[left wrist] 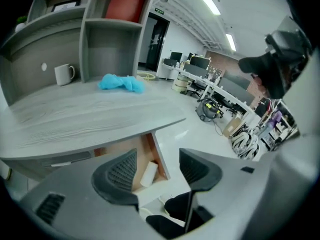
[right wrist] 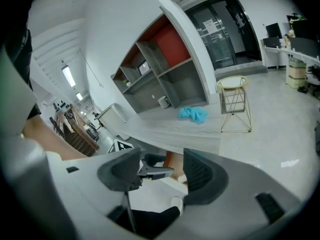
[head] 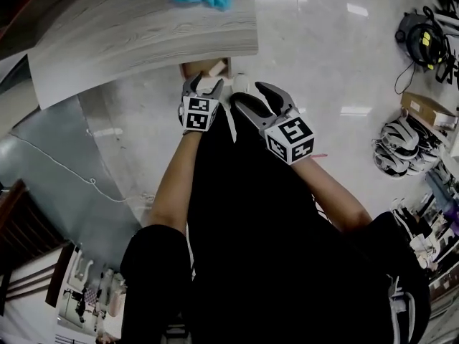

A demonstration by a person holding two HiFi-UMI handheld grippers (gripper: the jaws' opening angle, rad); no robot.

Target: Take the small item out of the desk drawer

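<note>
The open desk drawer (head: 195,68) sticks out under the grey wooden desktop (head: 143,27). Inside it lies a small white item (left wrist: 149,174), also seen as a pale item (head: 216,68) from the head. My left gripper (head: 204,83) hovers just in front of the drawer, jaws open and empty; its own view frames the item between the left gripper (left wrist: 159,167) pads, apart from it. My right gripper (head: 249,93) is beside it on the right, open and empty. Looking along the right gripper (right wrist: 160,173) shows the left gripper's fingers (right wrist: 152,170) and the drawer (right wrist: 176,165).
A blue cloth (left wrist: 121,82) and a white mug (left wrist: 64,74) sit on the desktop below grey shelves. On the glossy floor to the right are helmets (head: 401,145), a cardboard box (head: 427,108) and a vacuum (head: 422,34). A wire stool (right wrist: 234,101) stands past the desk's end.
</note>
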